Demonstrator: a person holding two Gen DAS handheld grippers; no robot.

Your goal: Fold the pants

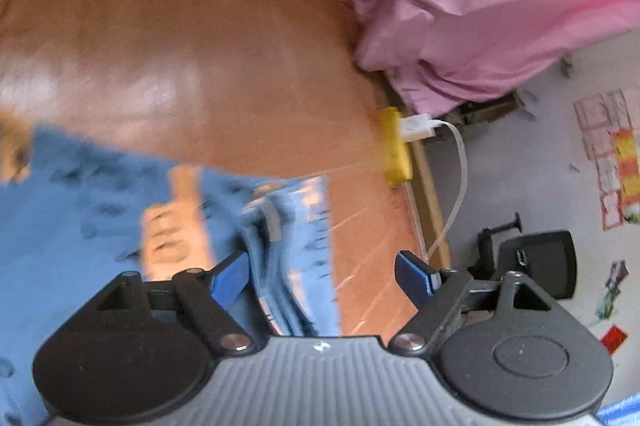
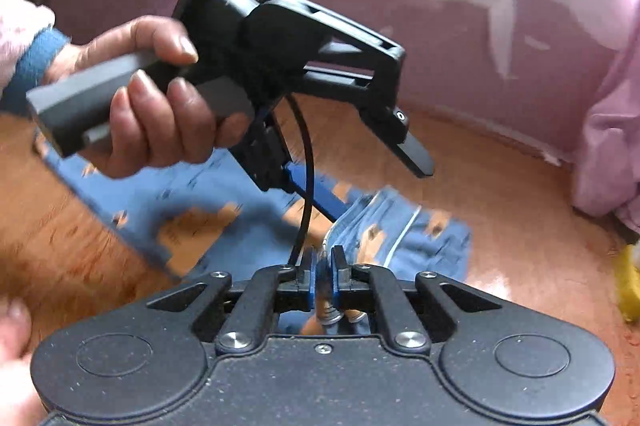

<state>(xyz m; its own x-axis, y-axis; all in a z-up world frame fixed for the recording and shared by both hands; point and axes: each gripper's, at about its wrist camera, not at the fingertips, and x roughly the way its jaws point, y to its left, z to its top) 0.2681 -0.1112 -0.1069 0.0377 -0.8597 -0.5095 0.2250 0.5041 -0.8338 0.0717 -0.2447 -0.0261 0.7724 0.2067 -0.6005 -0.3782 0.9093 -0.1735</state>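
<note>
Left gripper [image 1: 320, 274]: fingers wide apart, gripping nothing, pants [image 1: 80, 226] at lower left. Right gripper [image 2: 324, 278]: fingers closed, clamping pants fabric at lower centre.

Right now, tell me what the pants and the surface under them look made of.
Pants: soft woven blue fabric, matte, apparently denim with ripped holes; it bunches in the right tool. Surface: orange-brown, smooth and glossy, with window glare; probably leather or vinyl, uncertain.

pink sheet [image 1: 500, 22] bunched — yellow block [image 1: 394, 146] with white plug [image 1: 416, 128] | black chair [image 1: 536, 258]
</note>
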